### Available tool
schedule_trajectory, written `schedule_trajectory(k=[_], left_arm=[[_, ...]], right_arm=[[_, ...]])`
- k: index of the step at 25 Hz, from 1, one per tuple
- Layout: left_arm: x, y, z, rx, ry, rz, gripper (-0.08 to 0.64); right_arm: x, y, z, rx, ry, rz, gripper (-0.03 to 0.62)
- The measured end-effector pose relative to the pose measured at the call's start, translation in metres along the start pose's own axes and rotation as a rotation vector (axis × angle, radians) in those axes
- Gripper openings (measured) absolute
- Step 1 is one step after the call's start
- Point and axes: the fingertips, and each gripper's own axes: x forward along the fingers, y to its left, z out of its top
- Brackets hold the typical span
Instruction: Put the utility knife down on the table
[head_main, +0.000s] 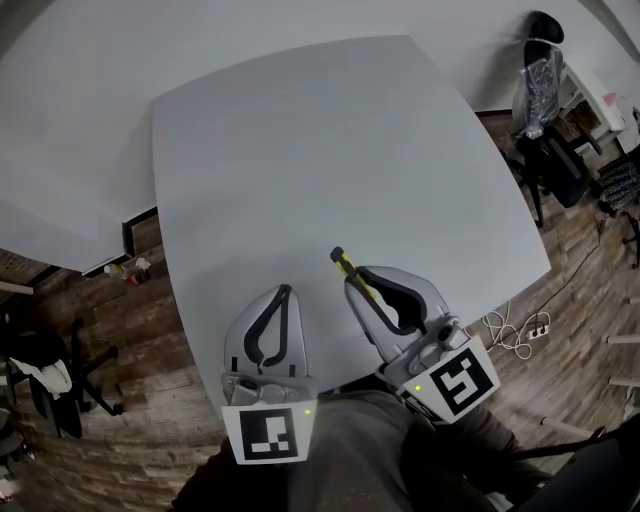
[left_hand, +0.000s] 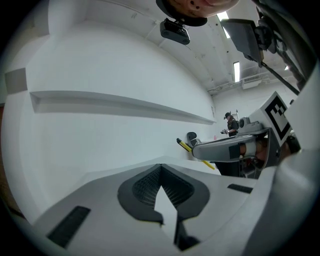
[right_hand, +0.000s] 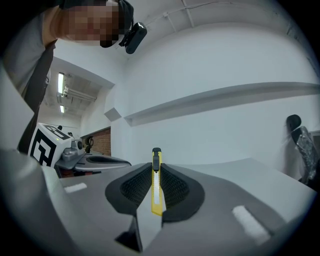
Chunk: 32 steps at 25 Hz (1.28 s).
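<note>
Between jaws of right gripper (right_hand: 156, 169), utility knife (right_hand: 156, 187) pinched, left gripper (left_hand: 161, 169) jaws pressed together

Utility knife (head_main: 341, 262) in right gripper (head_main: 358, 282) jaws, left gripper (head_main: 284, 293) alongside, over table (head_main: 330, 150)

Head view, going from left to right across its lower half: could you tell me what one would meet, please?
Dark office chair → left tool → utility knife → white power strip on the floor.
</note>
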Motion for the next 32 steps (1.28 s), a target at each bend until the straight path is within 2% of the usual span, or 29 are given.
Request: schedule_trajectory(k=[5,18,27,32], left_arm=[[0.009,0.005,-0.005,0.009,0.018,0.009,0.0],[0.054,0.027,-0.042,-0.079,0.108,0.061,0.0],[0.068,0.037,-0.062,-0.118,0.149,0.069,0.0],[0.075,0.039,-0.07,-0.111,0.166,0.058,0.0]], right_arm=[[0.007,-0.014,-0.007,0.007,0.038,-0.01,0.052],[0.061,-0.045,-0.044,0.054,0.124,0.076,0.052],[0.08,-0.054,-0.066,0.065,0.173,0.086,0.052],[0.084,-0.06,-0.081,0.085,0.204,0.074,0.052]])
